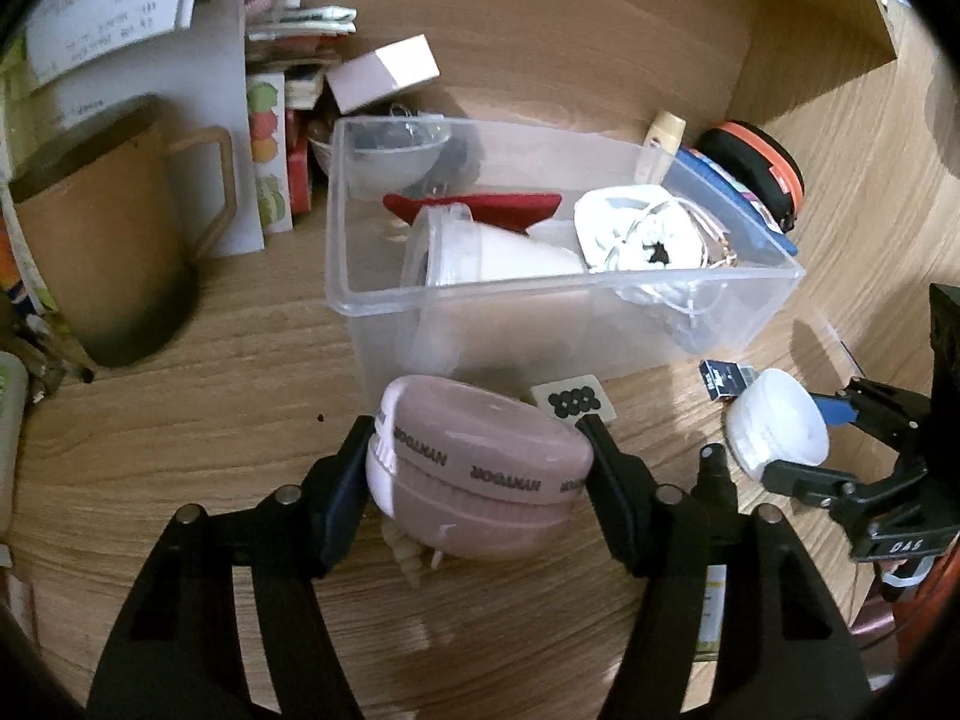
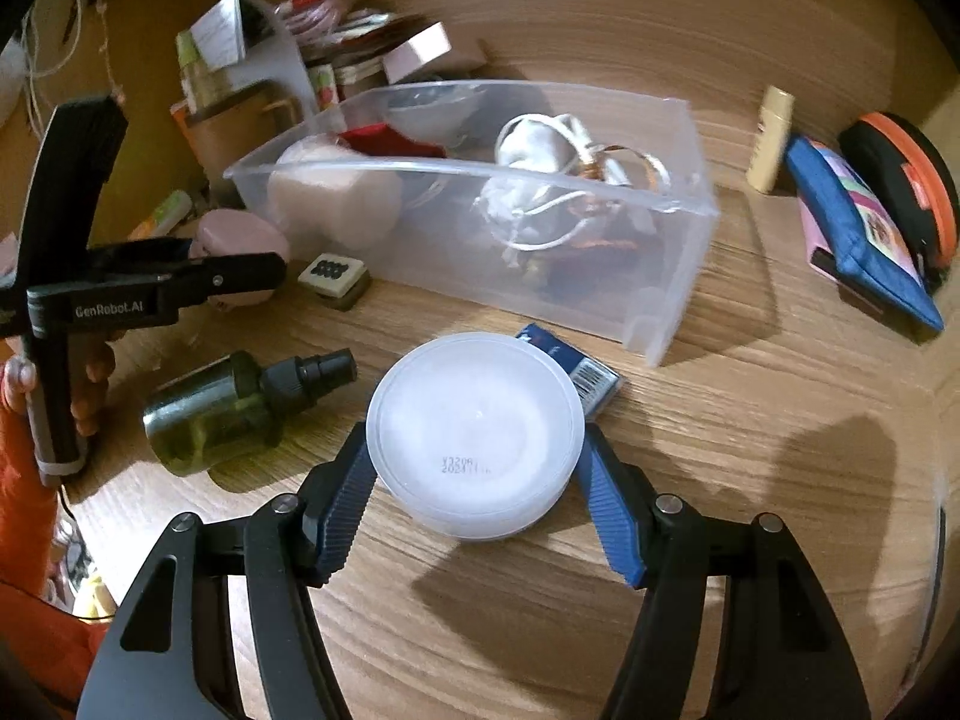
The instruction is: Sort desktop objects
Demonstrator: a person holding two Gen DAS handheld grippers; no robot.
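Note:
My left gripper (image 1: 480, 450) is shut on a pink round case (image 1: 474, 468) with a printed band, held just in front of the clear plastic bin (image 1: 540, 306). My right gripper (image 2: 477, 456) is shut on a white round lidded jar (image 2: 474, 426), held over the wooden desk in front of the bin (image 2: 672, 276). The jar and right gripper also show in the left wrist view (image 1: 780, 426). The bin holds a white cup (image 1: 480, 252), a red cloth (image 1: 474, 207) and a white pouch with cords (image 1: 642, 234).
A green spray bottle (image 2: 234, 408) lies at the left. A small dotted block (image 2: 333, 276) and a blue packet (image 2: 576, 366) lie near the bin. A blue pouch (image 2: 858, 234), an orange-rimmed case (image 2: 906, 180) and a cream tube (image 2: 771, 138) lie at the right. A brown mug (image 1: 108, 228) stands at the left.

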